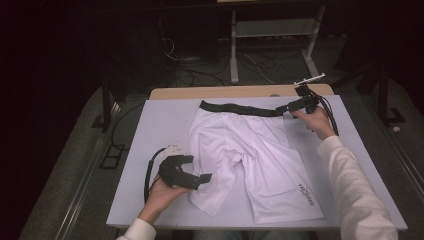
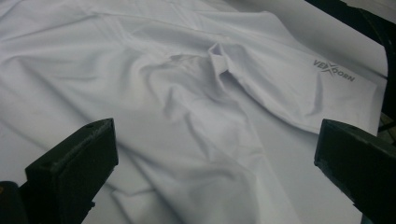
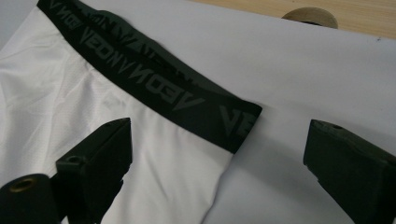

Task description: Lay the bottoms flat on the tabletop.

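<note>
From the high view, the white shorts lie spread flat on the pale table cover, their black waistband at the far edge and the two legs reaching toward me. My left gripper sits low at the near left, its tips right at the hem of the left leg, and my left hand wraps its body from behind. My right gripper is far across the table at the right end of the waistband, with my right hand behind it and a white sleeve running back toward me. A strip of bare wooden table shows past the cover.

In the left gripper view, my two black jaws stand wide apart with nothing pinched between them. Rumpled white cloth of the shorts lies ahead, a small fold standing up at the crotch, and a grey logo is printed on the far leg near its hem.

In the right gripper view, my jaws are likewise spread, released, gripping nothing. The corner of the waistband, lettered in dark grey, lies just ahead between them, over the white fabric, with the pale cover to the right. A round tan object sits at the wooden edge beyond.
</note>
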`<state>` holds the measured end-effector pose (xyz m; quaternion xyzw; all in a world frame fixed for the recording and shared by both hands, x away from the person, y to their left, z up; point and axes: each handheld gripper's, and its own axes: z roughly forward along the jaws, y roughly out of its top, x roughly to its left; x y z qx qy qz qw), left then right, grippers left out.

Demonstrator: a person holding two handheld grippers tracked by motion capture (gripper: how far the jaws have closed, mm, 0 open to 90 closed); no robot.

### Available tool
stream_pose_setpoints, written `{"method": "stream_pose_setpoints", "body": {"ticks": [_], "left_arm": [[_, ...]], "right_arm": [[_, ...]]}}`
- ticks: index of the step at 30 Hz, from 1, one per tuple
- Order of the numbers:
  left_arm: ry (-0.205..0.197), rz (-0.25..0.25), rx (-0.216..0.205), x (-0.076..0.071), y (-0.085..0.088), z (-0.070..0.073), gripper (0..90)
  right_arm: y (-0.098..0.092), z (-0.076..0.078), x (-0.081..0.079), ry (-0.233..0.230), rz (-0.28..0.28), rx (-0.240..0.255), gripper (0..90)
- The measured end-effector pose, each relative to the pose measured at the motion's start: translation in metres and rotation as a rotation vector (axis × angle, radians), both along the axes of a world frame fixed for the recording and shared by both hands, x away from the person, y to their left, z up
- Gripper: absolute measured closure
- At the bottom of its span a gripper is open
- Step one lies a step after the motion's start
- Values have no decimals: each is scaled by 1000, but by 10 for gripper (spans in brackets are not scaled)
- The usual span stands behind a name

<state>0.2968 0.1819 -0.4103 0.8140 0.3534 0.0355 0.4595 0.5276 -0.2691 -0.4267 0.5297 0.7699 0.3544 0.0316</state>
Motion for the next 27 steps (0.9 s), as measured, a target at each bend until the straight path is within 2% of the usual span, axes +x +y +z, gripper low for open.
{"method": "stream_pose_setpoints", "body": {"ticks": [4,7,12,16,18,21,24,27], "left_arm": [[4,46,-8,-1,16,-3,0],[4,68,-23,-3,26,-7,0],[16,91,-35,-8,38,-16,0],[22,96,-46,-10,43,-19,0],[27,95,-50,-10,45,-21,0],[31,93,-49,-9,46,-23,0],[33,89,-45,-9,46,-24,0],[35,87,-45,-10,46,-25,0]], "right_arm": [[-3,-7,7,12,-27,9,102],[-5,-12,9,18,-49,26,142],[-2,-21,12,39,-72,21,202],[5,-26,13,50,-67,12,334],[7,-27,13,42,-60,15,450],[9,-28,13,63,-36,51,617],[10,-26,13,53,-36,42,806],[9,-23,14,45,-34,40,837]]}}
